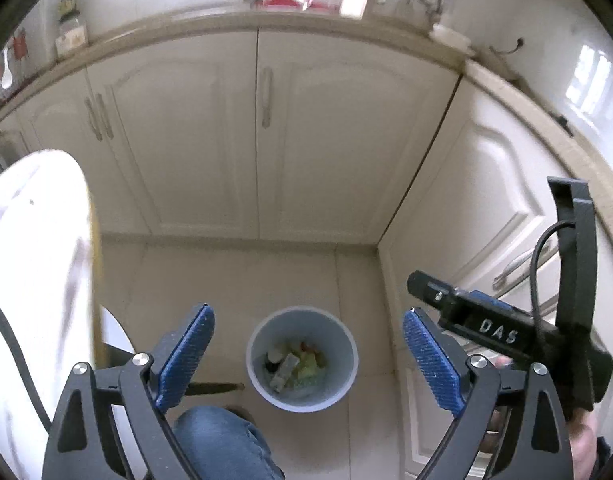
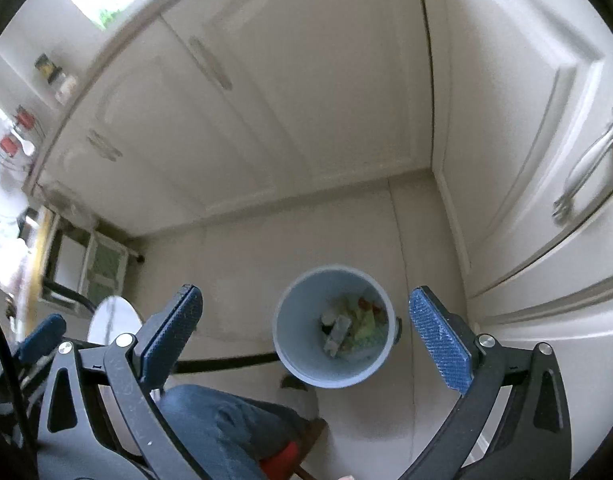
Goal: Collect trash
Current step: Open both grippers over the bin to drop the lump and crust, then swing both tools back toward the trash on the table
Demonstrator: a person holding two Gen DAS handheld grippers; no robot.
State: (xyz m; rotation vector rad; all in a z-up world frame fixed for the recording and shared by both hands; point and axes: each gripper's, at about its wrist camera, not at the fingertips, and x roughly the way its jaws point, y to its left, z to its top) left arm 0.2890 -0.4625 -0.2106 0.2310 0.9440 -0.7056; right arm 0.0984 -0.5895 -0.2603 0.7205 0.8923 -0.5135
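Observation:
A pale blue trash bin (image 1: 262,340) stands on the tiled floor in the cabinet corner, holding mixed trash (image 1: 292,366): a grey piece, green and red scraps. My left gripper (image 1: 308,354) hangs above it, open, blue pads wide apart with nothing between them. The same bin (image 2: 294,320) appears in the right wrist view with its trash (image 2: 352,326). My right gripper (image 2: 306,334) is also open and empty above the bin. The right gripper's body (image 1: 506,328) shows at the right of the left wrist view.
Cream cabinet doors (image 1: 210,140) close the corner behind and to the right of the bin. A person's knee in jeans (image 2: 226,420) is below the grippers. A white rounded object (image 1: 34,260) fills the left side. A countertop with a sink (image 1: 266,4) runs above.

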